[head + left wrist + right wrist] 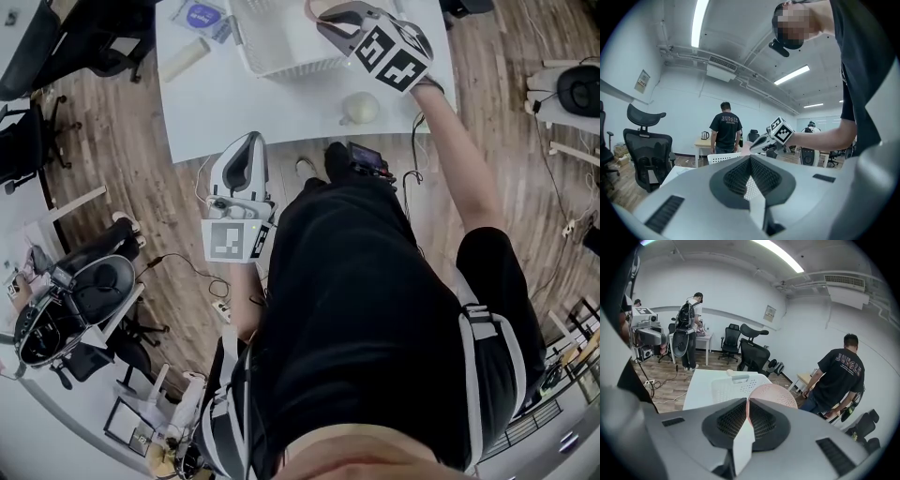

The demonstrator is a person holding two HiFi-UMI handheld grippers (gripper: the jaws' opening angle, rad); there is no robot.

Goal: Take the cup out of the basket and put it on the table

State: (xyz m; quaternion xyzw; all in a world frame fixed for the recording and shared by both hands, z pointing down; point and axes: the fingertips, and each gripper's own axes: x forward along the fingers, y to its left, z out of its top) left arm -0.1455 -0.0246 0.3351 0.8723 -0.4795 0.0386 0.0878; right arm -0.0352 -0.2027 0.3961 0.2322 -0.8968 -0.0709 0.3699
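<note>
My right gripper hangs over the white basket at the table's far side. It is shut on the rim of a pink perforated cup, whose edge shows by the fingers. The basket lies below and beyond it in the right gripper view. A cream cup stands on the white table near its front edge, apart from both grippers. My left gripper is held off the table's near edge, jaws shut with nothing between them.
A pale roll and a blue packet lie on the table left of the basket. Office chairs stand on the wooden floor at the left. A person in a black T-shirt stands beyond the table.
</note>
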